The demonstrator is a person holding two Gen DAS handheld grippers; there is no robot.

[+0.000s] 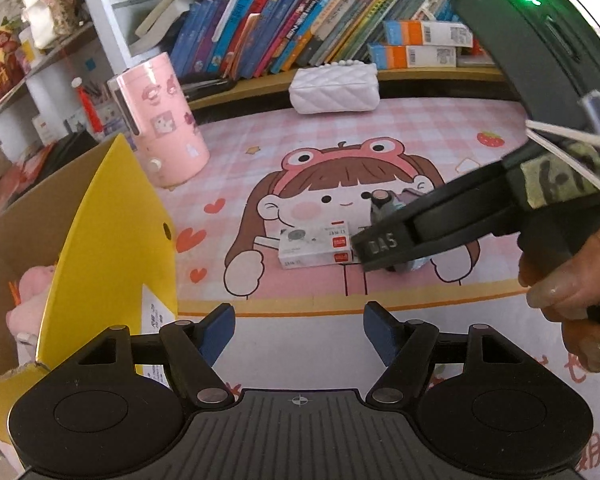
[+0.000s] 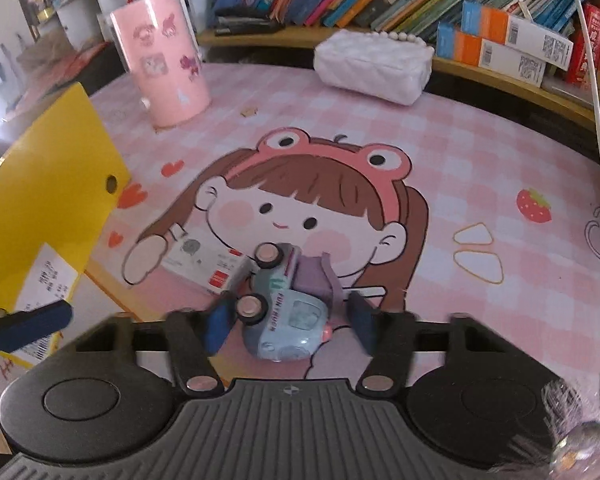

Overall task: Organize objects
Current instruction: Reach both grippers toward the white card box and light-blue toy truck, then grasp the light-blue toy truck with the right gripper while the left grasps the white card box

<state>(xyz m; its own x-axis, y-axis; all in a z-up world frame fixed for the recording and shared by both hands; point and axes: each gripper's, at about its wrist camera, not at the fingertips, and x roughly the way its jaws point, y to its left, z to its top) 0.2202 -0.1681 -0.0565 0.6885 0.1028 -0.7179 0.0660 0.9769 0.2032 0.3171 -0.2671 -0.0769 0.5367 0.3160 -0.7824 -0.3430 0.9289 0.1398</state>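
the right gripper reached down over a toy car lying on its side on the pink mat. its blue pads stood on either side of the car; the left pad lay against a wheel, while the right pad showed a gap, so no firm grasp could be told. a small white box lay just beyond the car, to its left. the left gripper hung released above the mat's near edge, nothing between its pads. a yellow carton stood open at its left, and a pink tin stood farther ahead.
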